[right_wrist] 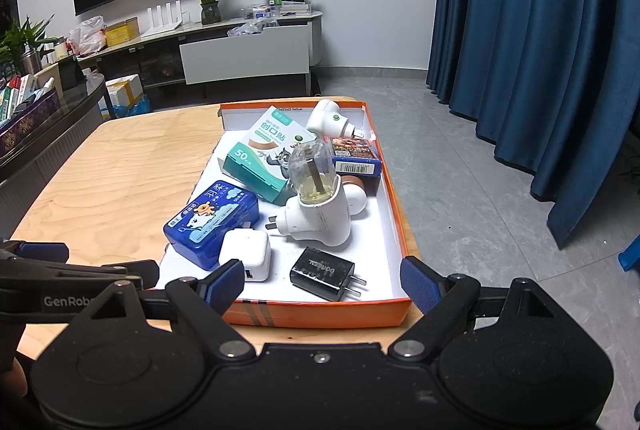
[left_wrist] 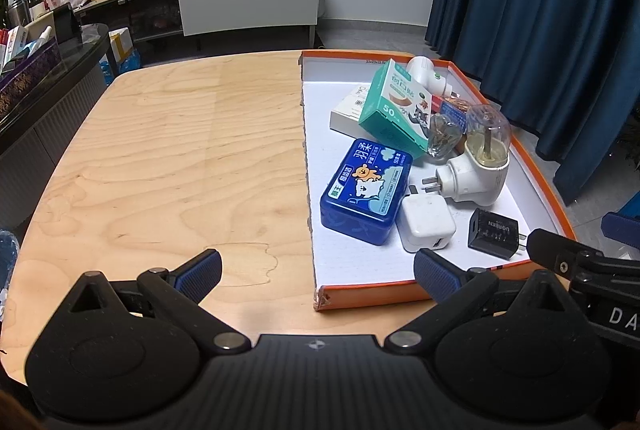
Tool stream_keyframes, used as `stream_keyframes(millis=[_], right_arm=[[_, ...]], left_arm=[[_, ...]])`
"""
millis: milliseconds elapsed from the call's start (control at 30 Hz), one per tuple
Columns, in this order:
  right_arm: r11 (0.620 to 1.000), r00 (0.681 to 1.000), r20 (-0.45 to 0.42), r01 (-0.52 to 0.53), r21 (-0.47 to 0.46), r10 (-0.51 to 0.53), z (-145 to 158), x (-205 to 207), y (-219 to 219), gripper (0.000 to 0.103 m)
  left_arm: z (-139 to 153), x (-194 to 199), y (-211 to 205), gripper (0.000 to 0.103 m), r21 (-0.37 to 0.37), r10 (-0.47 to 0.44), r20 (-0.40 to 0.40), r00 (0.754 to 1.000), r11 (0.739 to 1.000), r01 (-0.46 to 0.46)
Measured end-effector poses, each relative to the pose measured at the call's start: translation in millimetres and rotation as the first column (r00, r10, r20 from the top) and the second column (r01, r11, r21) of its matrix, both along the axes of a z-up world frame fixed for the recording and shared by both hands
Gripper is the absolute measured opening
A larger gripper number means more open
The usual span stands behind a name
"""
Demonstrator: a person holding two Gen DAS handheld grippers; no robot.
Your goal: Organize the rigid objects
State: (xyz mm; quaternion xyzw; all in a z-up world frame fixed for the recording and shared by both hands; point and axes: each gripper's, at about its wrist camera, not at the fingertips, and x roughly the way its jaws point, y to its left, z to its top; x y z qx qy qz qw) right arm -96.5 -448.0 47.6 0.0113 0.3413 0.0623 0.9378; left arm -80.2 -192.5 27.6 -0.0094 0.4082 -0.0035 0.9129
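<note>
An orange-rimmed white tray (left_wrist: pixel 548 186) (right_wrist: pixel 396 190) sits on the right of the wooden table (left_wrist: pixel 180 158). In it lie a blue box (left_wrist: pixel 366 192) (right_wrist: pixel 212 222), a white charger cube (left_wrist: pixel 426 220) (right_wrist: pixel 246 254), a black charger (left_wrist: pixel 496 232) (right_wrist: pixel 324 272), a white plug-in vaporizer with a clear bottle (left_wrist: pixel 476 166) (right_wrist: pixel 320 214) and a green plaster box (left_wrist: pixel 396 106) (right_wrist: pixel 264 154). My left gripper (left_wrist: pixel 318 272) is open and empty at the tray's near left corner. My right gripper (right_wrist: pixel 322 284) is open and empty over the tray's near edge.
A second white vaporizer (right_wrist: pixel 330 118) and a dark card box (right_wrist: pixel 352 154) lie at the tray's far end. A TV cabinet (left_wrist: pixel 248 2) stands behind, a dark counter (left_wrist: pixel 44 78) to the left, blue curtains (left_wrist: pixel 540 10) to the right.
</note>
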Motion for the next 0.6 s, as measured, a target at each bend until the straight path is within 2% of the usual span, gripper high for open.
stream_keyframes(millis=[600], right_arm=[[1.0,1.0,0.0,0.002,0.001,-0.002,-0.5,-0.6,1.1,0.1]], left_arm=[[-1.5,-0.4,0.7,0.103,-0.014,-0.013,0.008,1.0,1.0,0.013]])
